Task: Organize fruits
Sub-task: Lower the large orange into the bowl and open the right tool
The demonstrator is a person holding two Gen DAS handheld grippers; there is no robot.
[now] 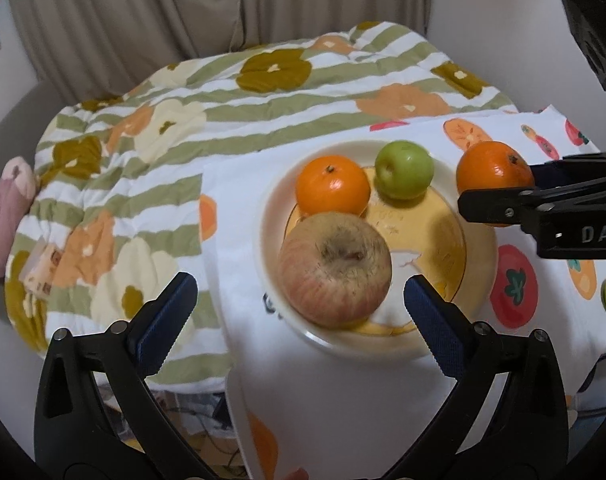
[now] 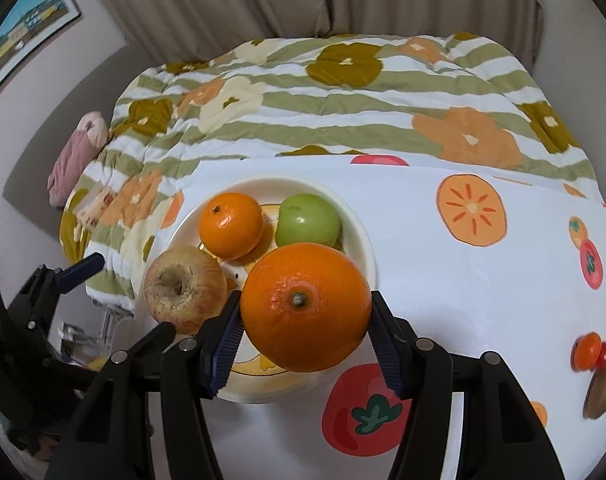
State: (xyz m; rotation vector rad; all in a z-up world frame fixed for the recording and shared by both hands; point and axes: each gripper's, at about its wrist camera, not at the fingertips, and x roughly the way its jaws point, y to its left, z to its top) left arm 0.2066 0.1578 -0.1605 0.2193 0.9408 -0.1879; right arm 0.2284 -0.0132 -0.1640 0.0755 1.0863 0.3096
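Note:
A cream plate [image 1: 271,208] [image 2: 355,216] holds a small orange [image 1: 332,186] [image 2: 230,225], a green apple [image 1: 404,169] [image 2: 308,220] and a red-yellow apple [image 1: 335,269] [image 2: 183,288] near its front-left rim. My left gripper [image 1: 299,304] is open, its jaws on either side of the red-yellow apple and a little short of it. My right gripper [image 2: 305,332] is shut on a large orange [image 2: 305,306] [image 1: 493,174] and holds it above the plate's right edge.
The plate stands on a white cloth printed with fruit [image 1: 343,400] [image 2: 483,280], laid over a green-striped floral quilt [image 1: 163,140] [image 2: 343,92]. Several small fruits [image 2: 599,372] lie at the cloth's right edge. A pink bundle [image 1: 7,216] lies far left.

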